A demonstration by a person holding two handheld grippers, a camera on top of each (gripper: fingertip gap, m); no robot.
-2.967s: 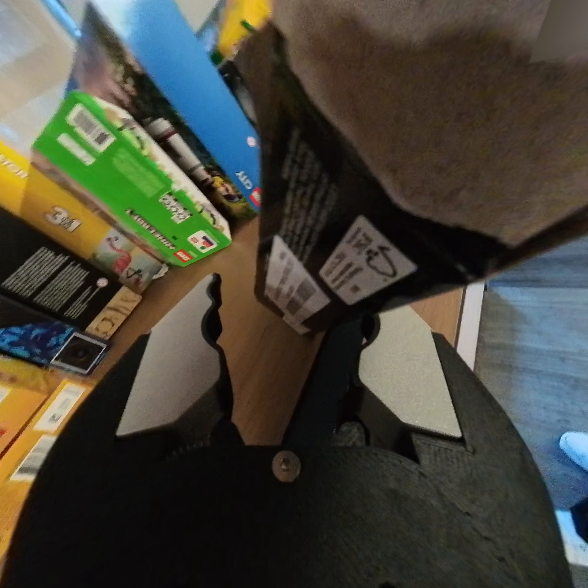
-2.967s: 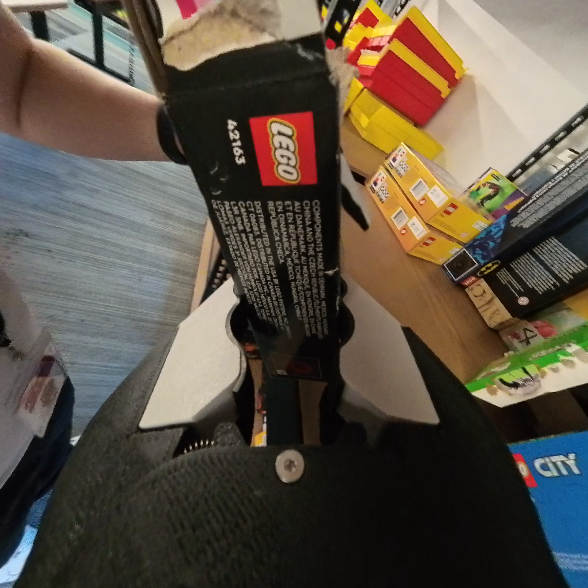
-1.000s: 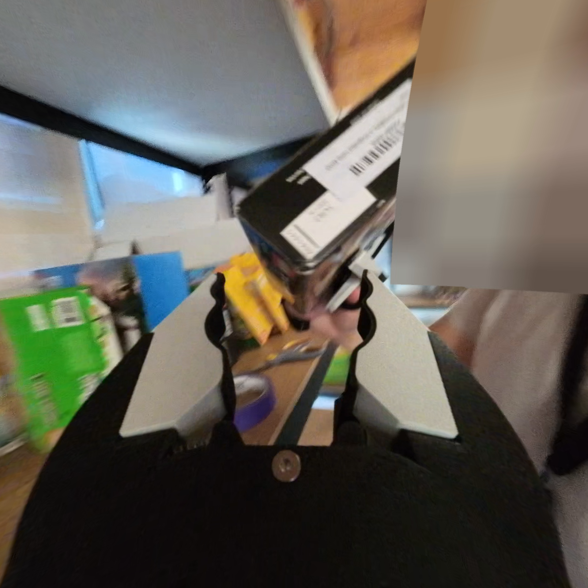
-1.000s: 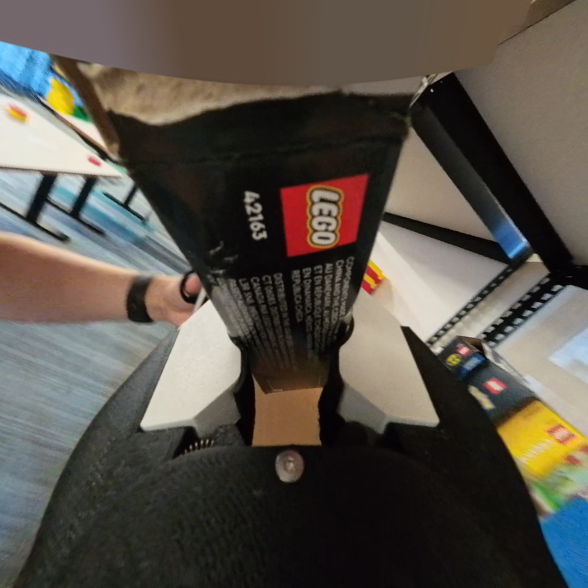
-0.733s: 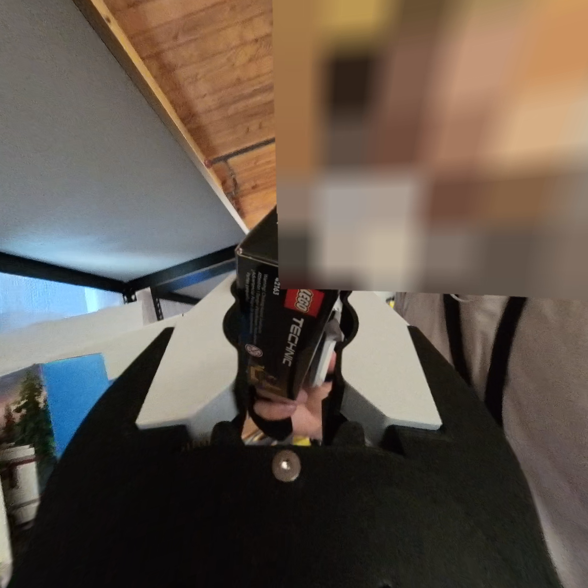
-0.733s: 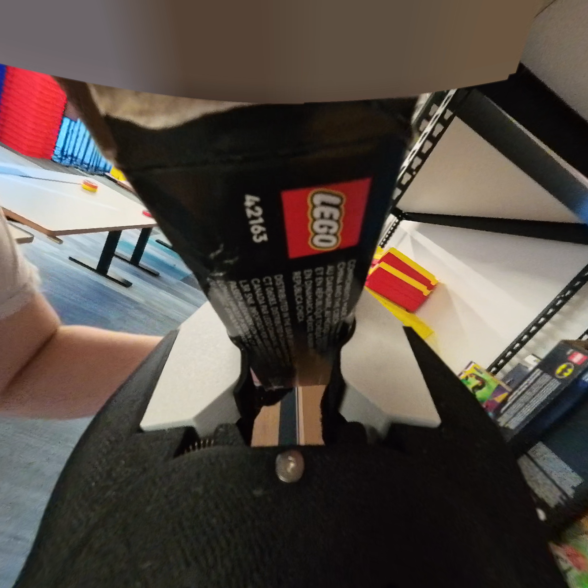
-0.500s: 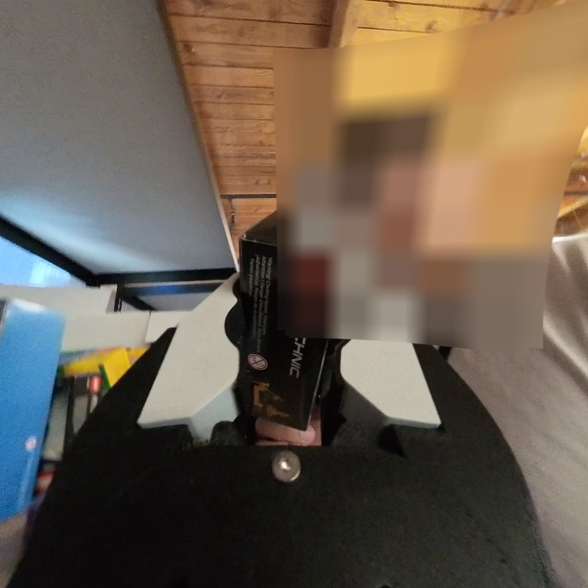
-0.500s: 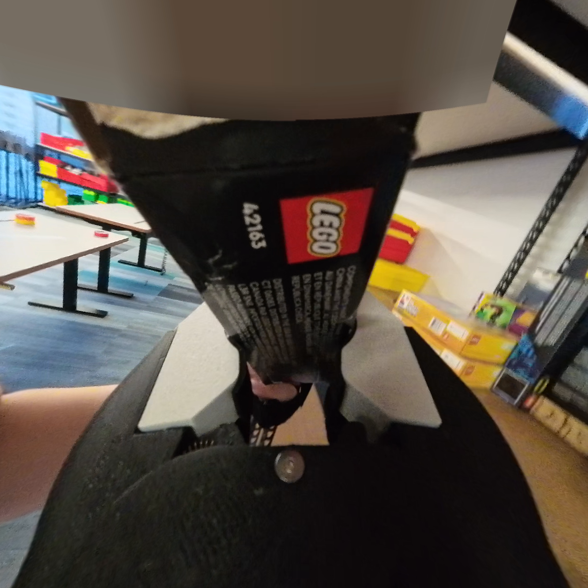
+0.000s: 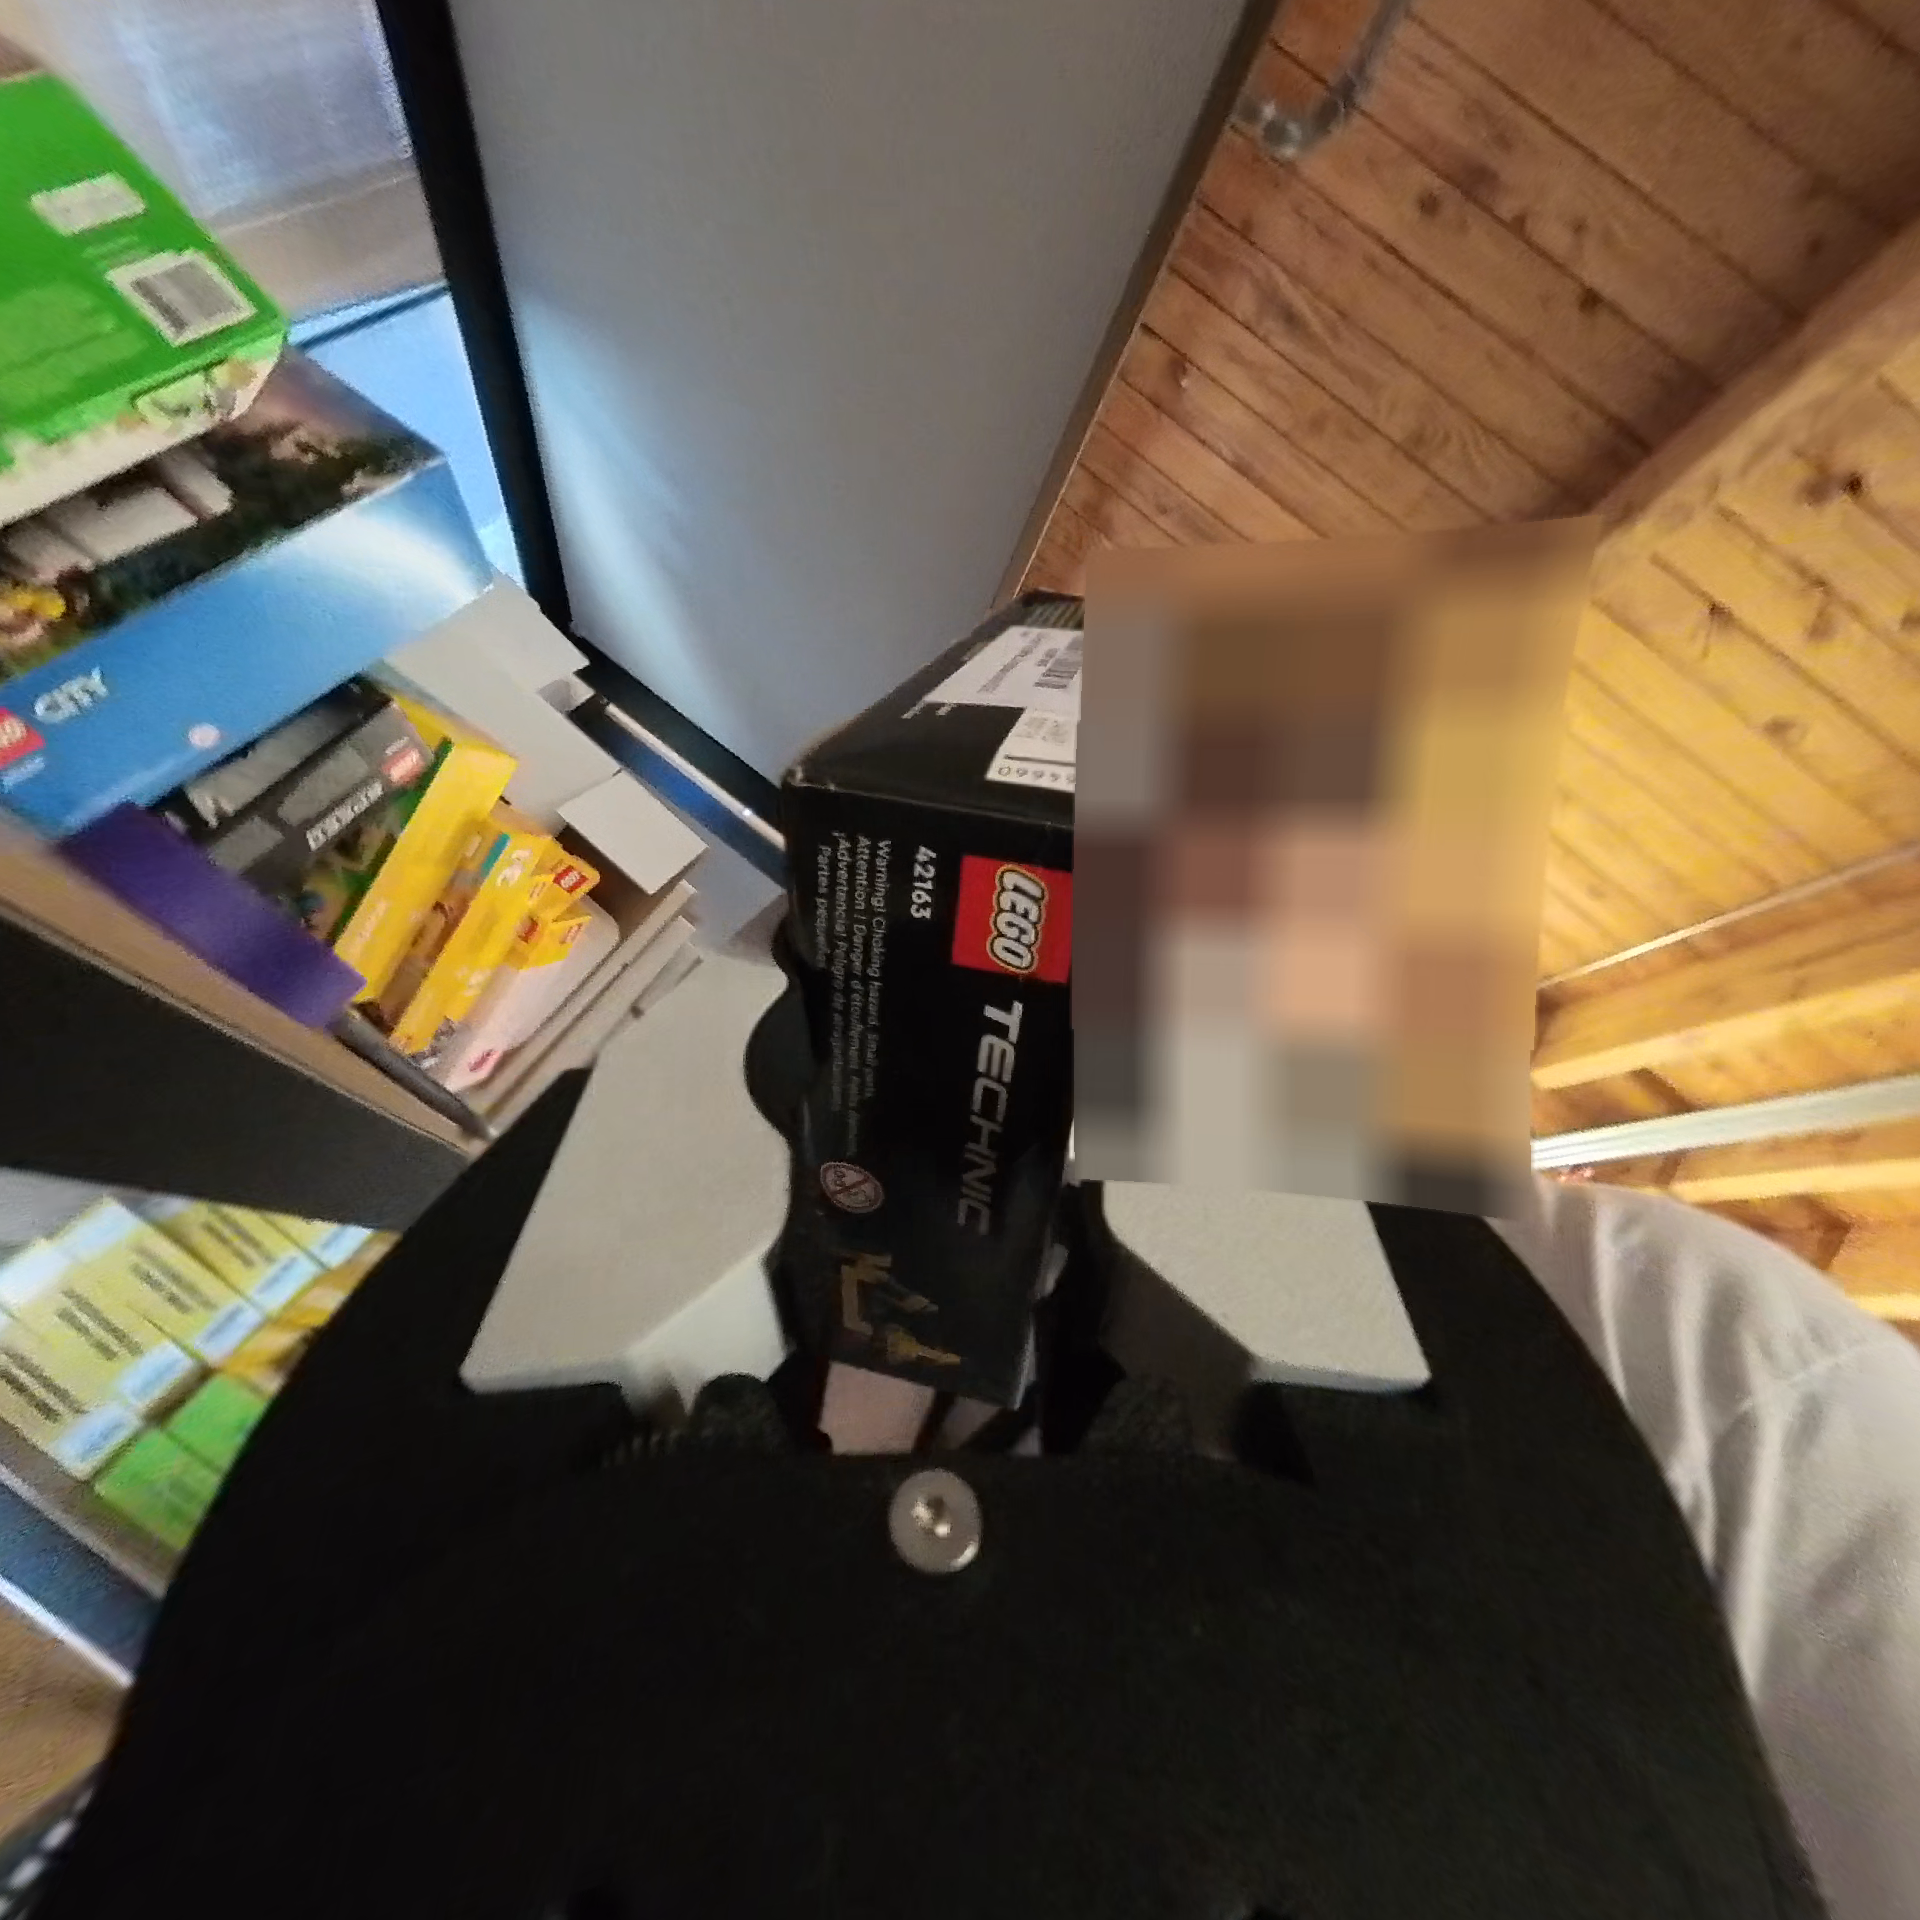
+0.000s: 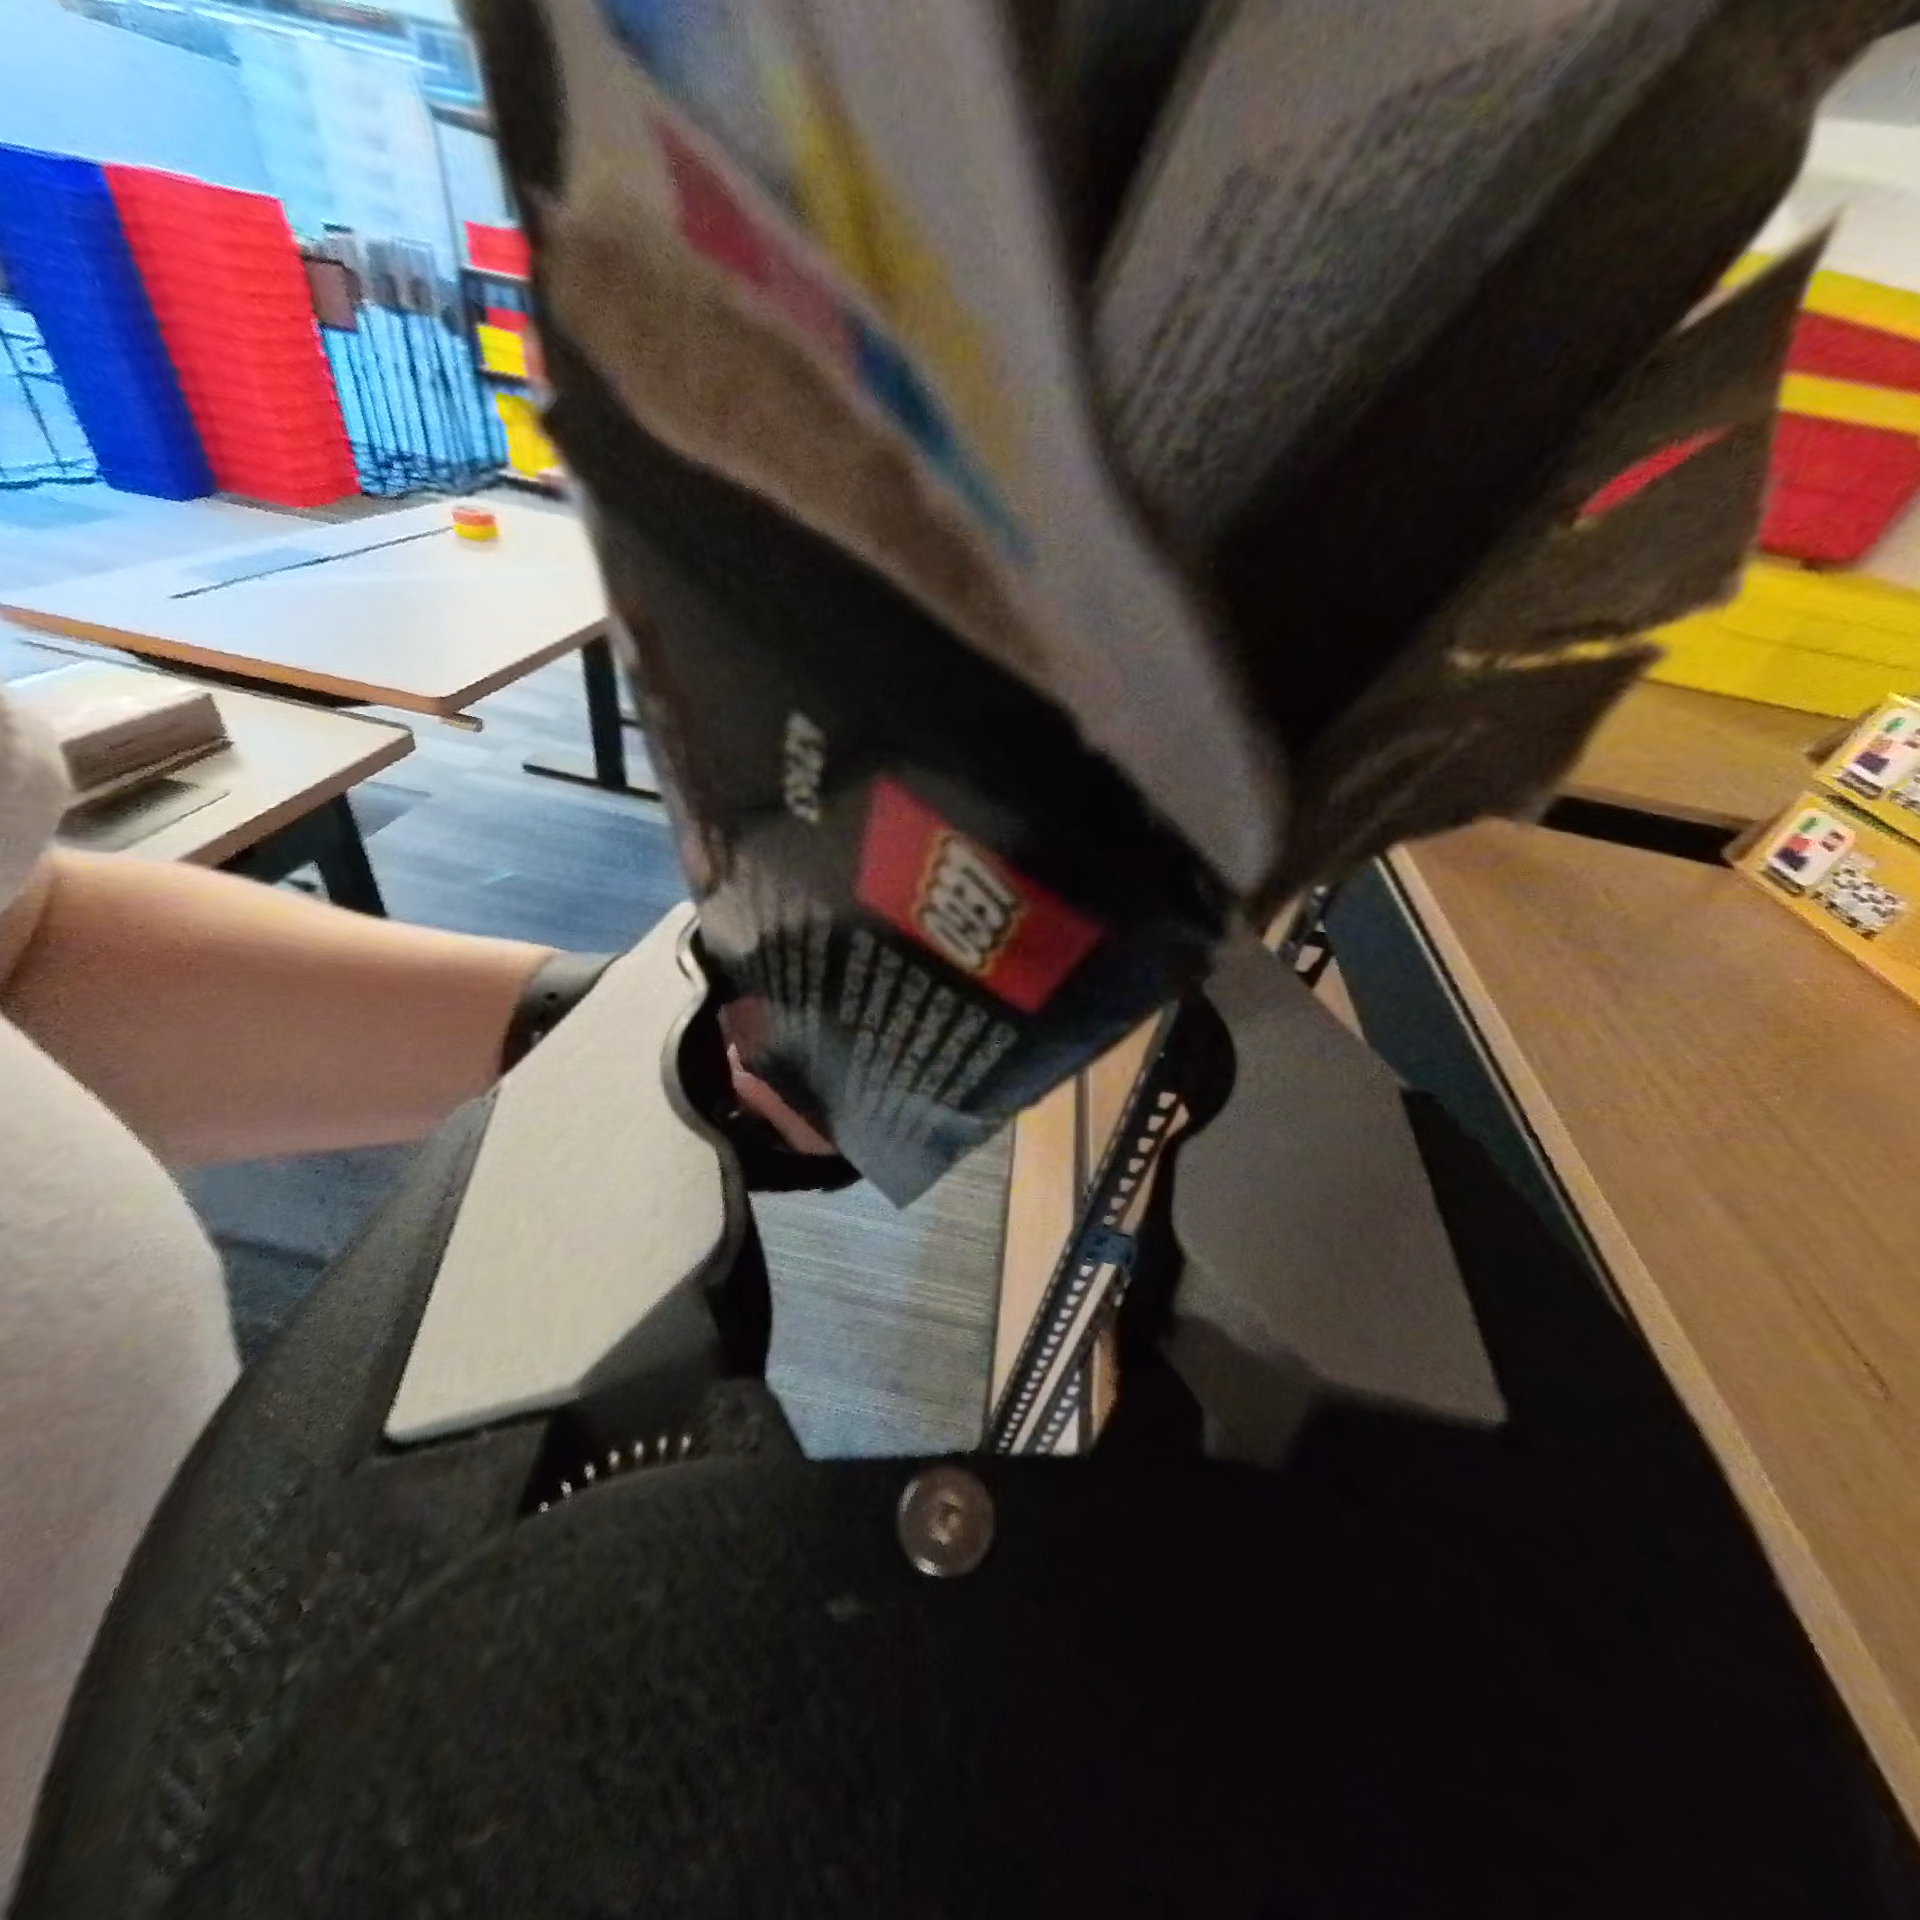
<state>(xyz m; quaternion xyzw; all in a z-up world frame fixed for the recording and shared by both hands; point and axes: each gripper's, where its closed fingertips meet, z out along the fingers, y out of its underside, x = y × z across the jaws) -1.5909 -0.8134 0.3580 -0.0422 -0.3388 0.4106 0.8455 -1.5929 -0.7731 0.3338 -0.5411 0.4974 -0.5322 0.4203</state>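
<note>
A black toy box (image 9: 914, 1091) with a red logo stands upright between the jaws of my left gripper (image 9: 925, 1039), which is shut on its lower end. A mosaic patch hides the box's right side. In the right wrist view the same box's torn-open end (image 10: 977, 935) hangs between the spread fingers of my right gripper (image 10: 956, 987), which is open. Its black flaps (image 10: 1558, 582) splay out. A blurred white booklet (image 10: 935, 364) with coloured print shows in the opening. A person's forearm (image 10: 260, 997) reaches in behind the left finger.
Metal shelves (image 9: 187, 1091) at the left hold a green box (image 9: 94, 270), a blue box (image 9: 208, 644) and several yellow boxes (image 9: 468, 883). A wooden shelf top (image 10: 1714, 1091) lies at the right. White tables (image 10: 312, 613) and stacked red bins (image 10: 229, 343) stand behind.
My left gripper has closed on the black box's end. My right gripper has opened off the box's flap, and the flaps now splay with a booklet showing. Both views have swung.
</note>
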